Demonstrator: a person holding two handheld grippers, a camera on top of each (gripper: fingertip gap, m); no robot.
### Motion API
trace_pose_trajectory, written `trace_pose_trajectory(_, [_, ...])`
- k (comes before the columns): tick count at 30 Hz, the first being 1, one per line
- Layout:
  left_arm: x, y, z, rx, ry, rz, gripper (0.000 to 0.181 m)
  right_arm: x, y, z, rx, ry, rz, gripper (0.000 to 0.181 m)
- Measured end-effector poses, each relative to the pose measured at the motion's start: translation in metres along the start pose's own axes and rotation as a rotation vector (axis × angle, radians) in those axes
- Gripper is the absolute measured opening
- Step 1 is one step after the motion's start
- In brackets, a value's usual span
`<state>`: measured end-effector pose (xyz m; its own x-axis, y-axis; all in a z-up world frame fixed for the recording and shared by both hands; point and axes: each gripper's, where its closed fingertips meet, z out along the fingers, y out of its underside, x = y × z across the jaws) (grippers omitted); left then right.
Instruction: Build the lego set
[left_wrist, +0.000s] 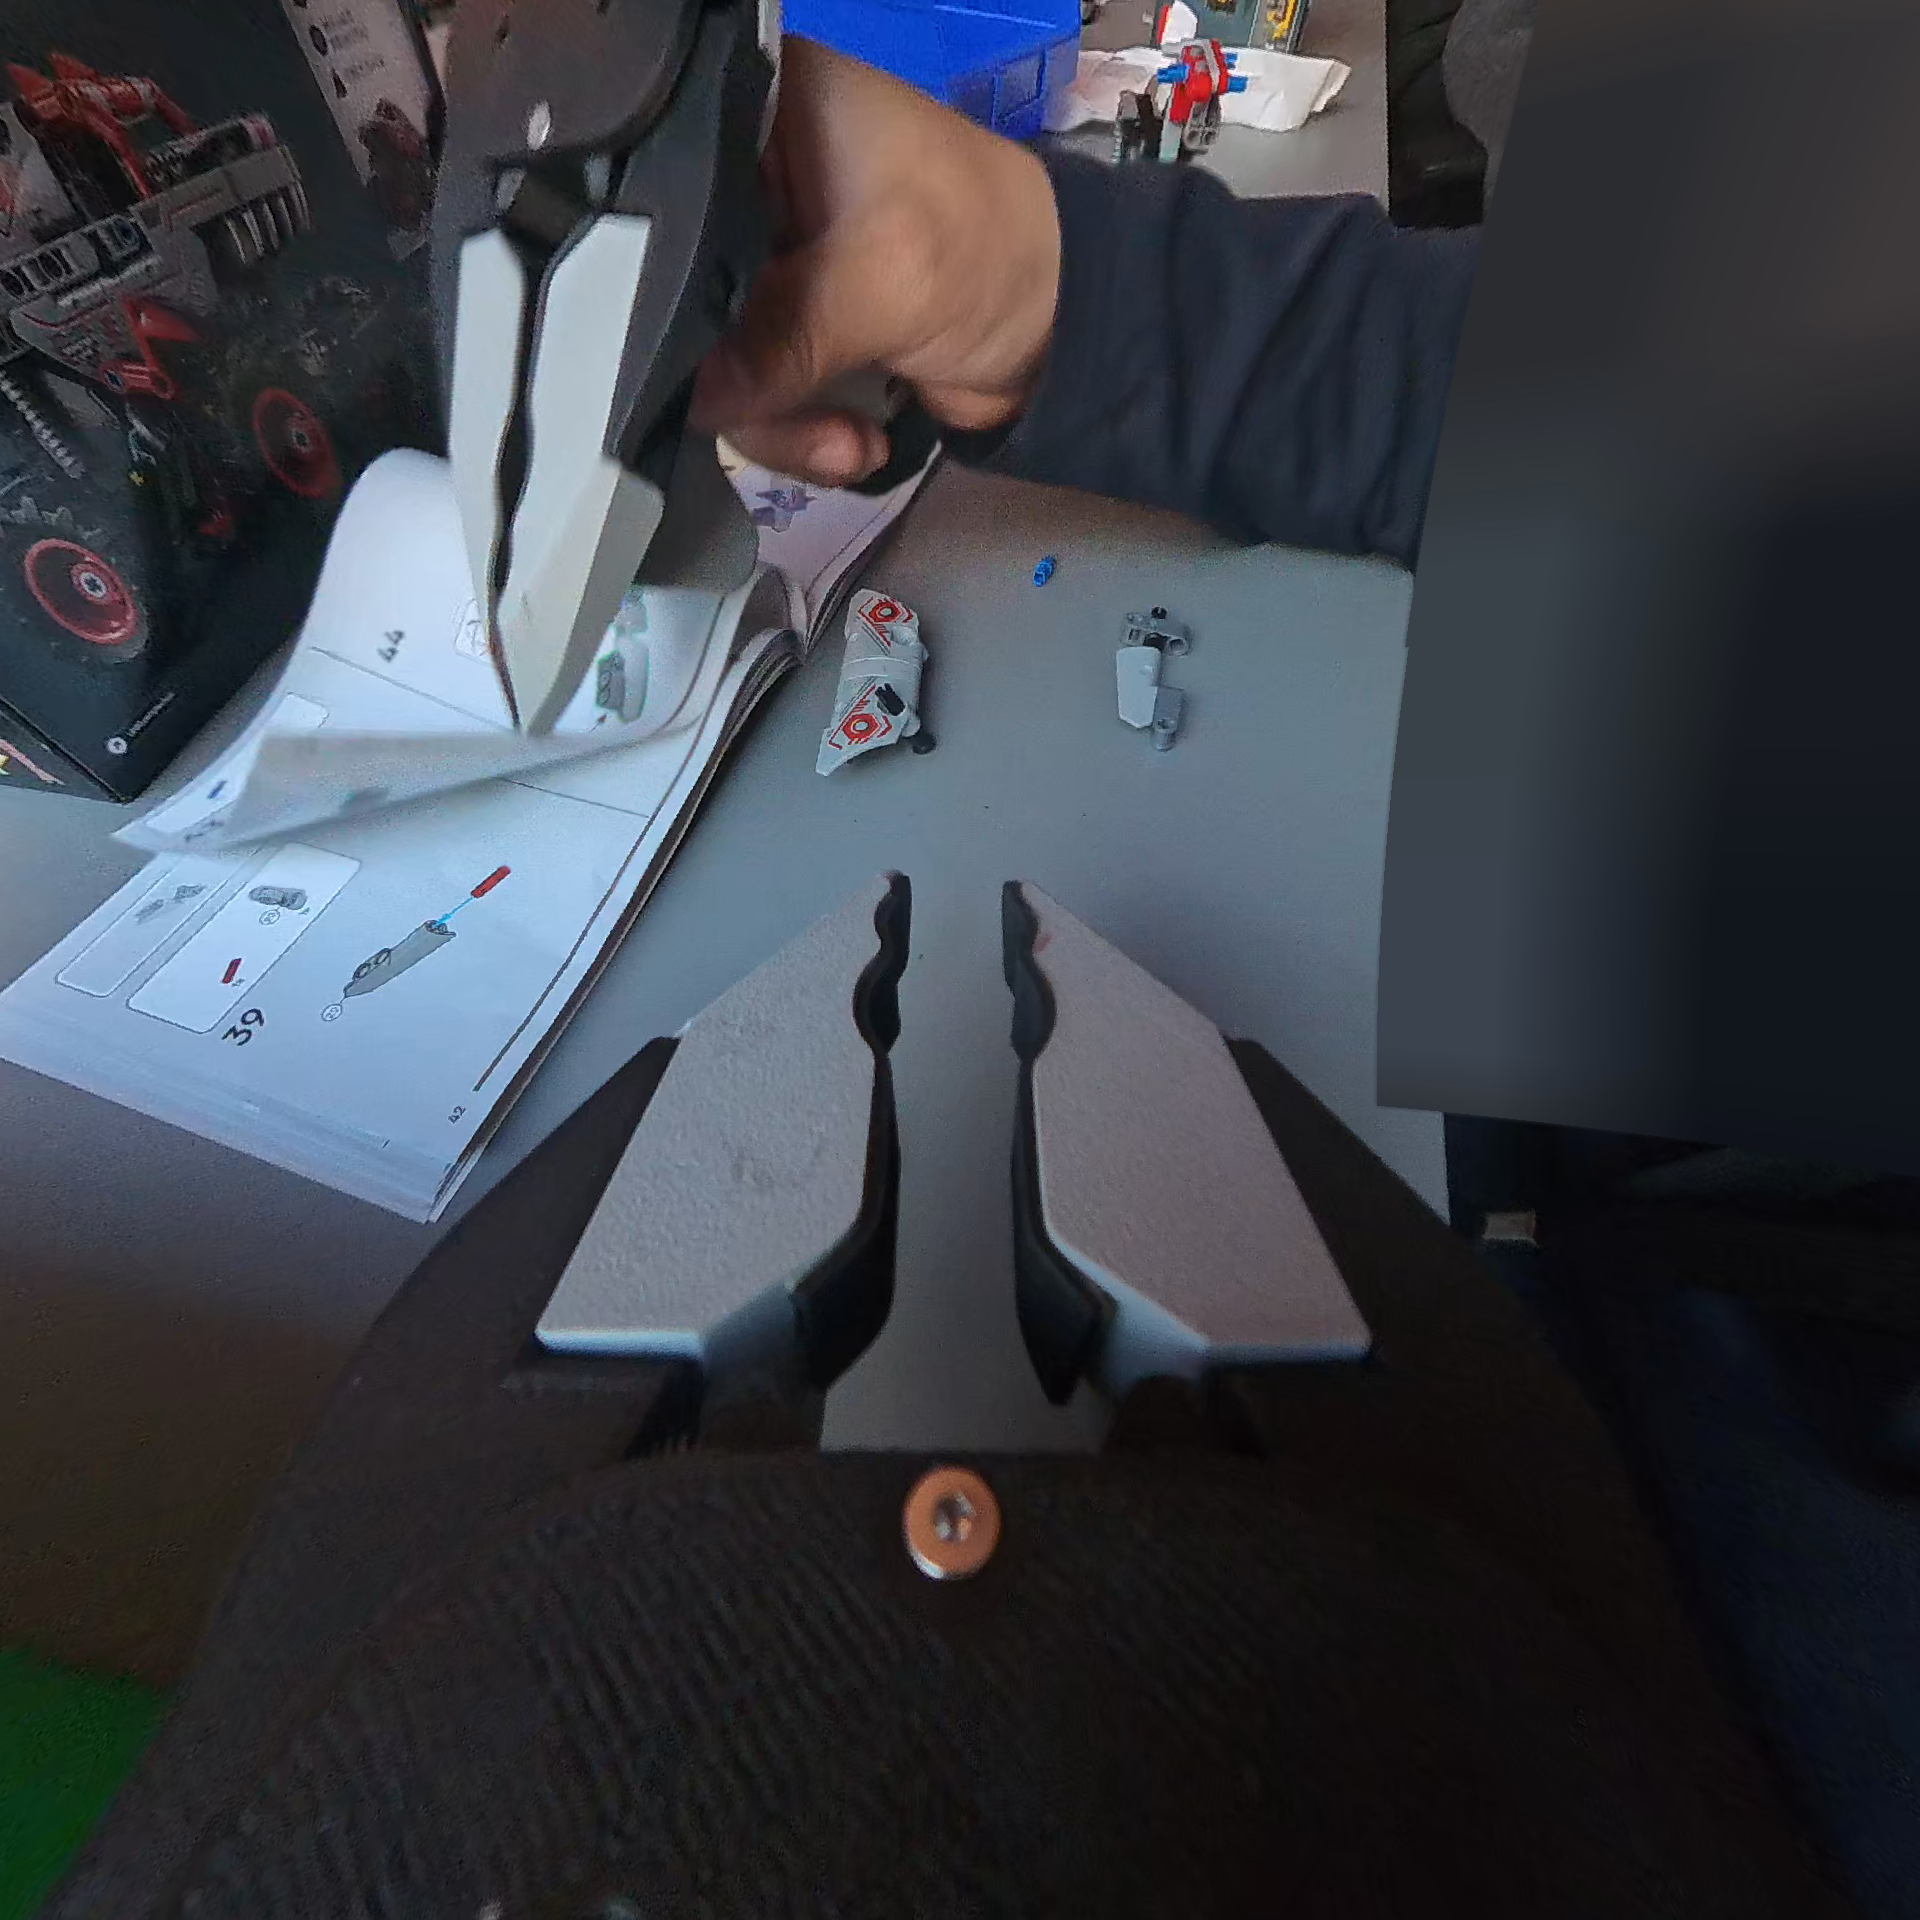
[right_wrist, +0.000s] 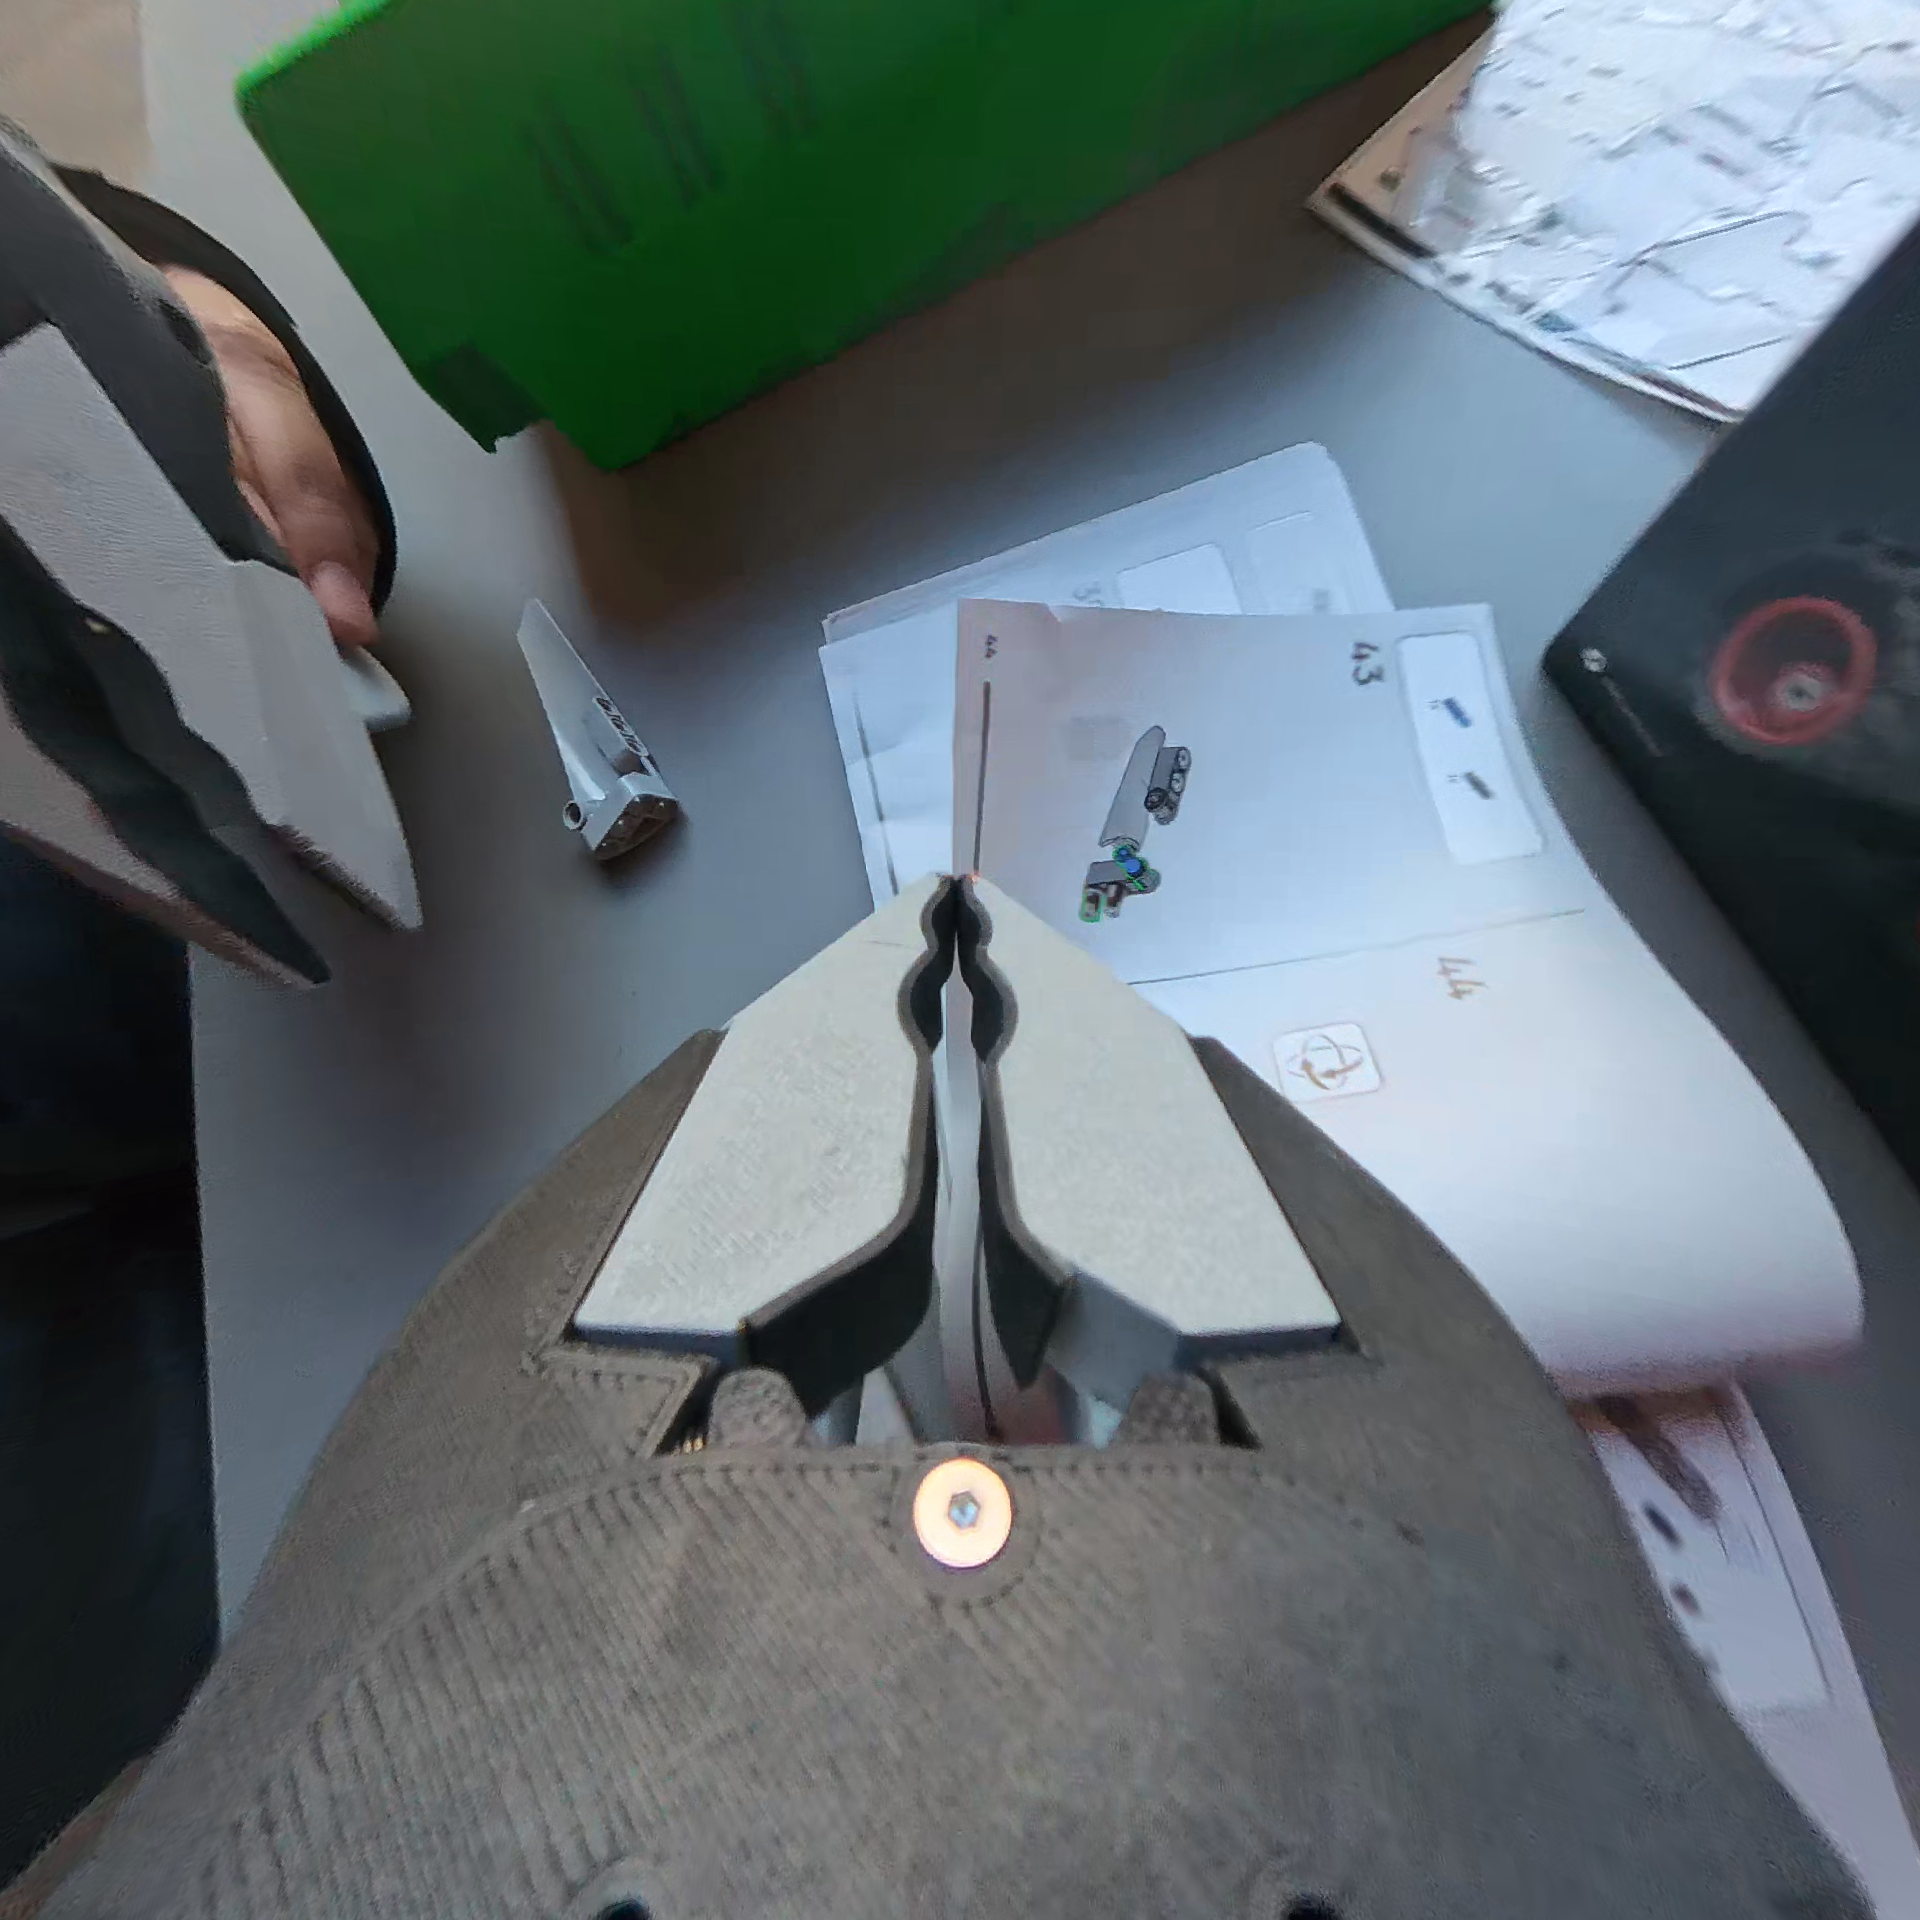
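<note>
Mid-build, paused for a page turn in the instruction booklet (left_wrist: 343, 935). Landmark = that booklet, lying open on the grey worktop (left_wrist: 1039, 810).

Right tool (right_wrist: 964, 883): pinched shut on a single booklet page (right_wrist: 1299, 831), page lifted and curling. Seen the same from the left wrist view (left_wrist: 516, 717), tips on the raised sheet.

Left tool (left_wrist: 954, 885): parted, nothing between the fingers, hovering just off the booklet's near-right corner.

Done so far, judging by what lay out:
- stickered grey panel sub-assembly (left_wrist: 873, 681) just beside the booklet's spine edge
- smaller grey sub-assembly (left_wrist: 1148, 675) further out from the booklet on the same side
- red and blue partial model (left_wrist: 1195, 83) well beyond the booklet, on white paper at the far end

Loose: one small blue pin (left_wrist: 1045, 569) between the booklet and the smaller sub-assembly.

Set box (left_wrist: 156, 416) touching the booklet's far-left side; green bin (right_wrist: 779, 208) beyond the booklet in the right wrist view.

Left: most of it, probably. Only small sub-assemblies visible, nothing resembling the boxed vehicle. Sub-assemblies not yet joined. Next step unreadable until the page settles.
</note>
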<state>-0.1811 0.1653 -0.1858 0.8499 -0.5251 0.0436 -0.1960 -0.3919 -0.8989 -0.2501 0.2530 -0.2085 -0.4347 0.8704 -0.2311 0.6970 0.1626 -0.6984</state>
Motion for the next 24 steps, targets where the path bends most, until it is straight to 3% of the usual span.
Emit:
trace_pose_trajectory(1, [0.0, 0.0, 0.0, -0.002, -0.001, 0.0, 0.014, 0.002, 0.0, -0.01, 0.022, 0.011, 0.01, 0.0])
trace_pose_trajectory(8, [-0.002, 0.001, 0.001, -0.004, -0.002, -0.009, 0.014, 0.022, 0.012, -0.101, 0.274, 0.148, 0.109, 0.0])
trace_pose_trajectory(12, [-0.004, 0.003, 0.003, -0.017, -0.011, -0.009, 0.014, 0.031, 0.031, -0.125, 0.362, 0.15, 0.192, 0.0])
trace_pose_trajectory(15, [-0.005, 0.006, 0.007, -0.035, -0.011, -0.015, 0.014, 0.023, 0.029, -0.113, 0.336, 0.143, 0.144, 0.0])
trace_pose_trajectory(17, [-0.004, 0.008, 0.009, -0.046, -0.01, -0.014, 0.014, 0.017, 0.025, -0.093, 0.234, 0.181, 0.061, 0.004])
trace_pose_trajectory(18, [-0.004, 0.009, 0.009, -0.05, -0.012, -0.009, 0.014, 0.018, 0.024, -0.083, 0.174, 0.232, 0.013, 0.023])
trace_pose_trajectory(24, [-0.008, 0.008, 0.006, -0.043, -0.032, -0.006, 0.014, 0.014, 0.031, -0.042, -0.045, 0.342, -0.218, 0.044])
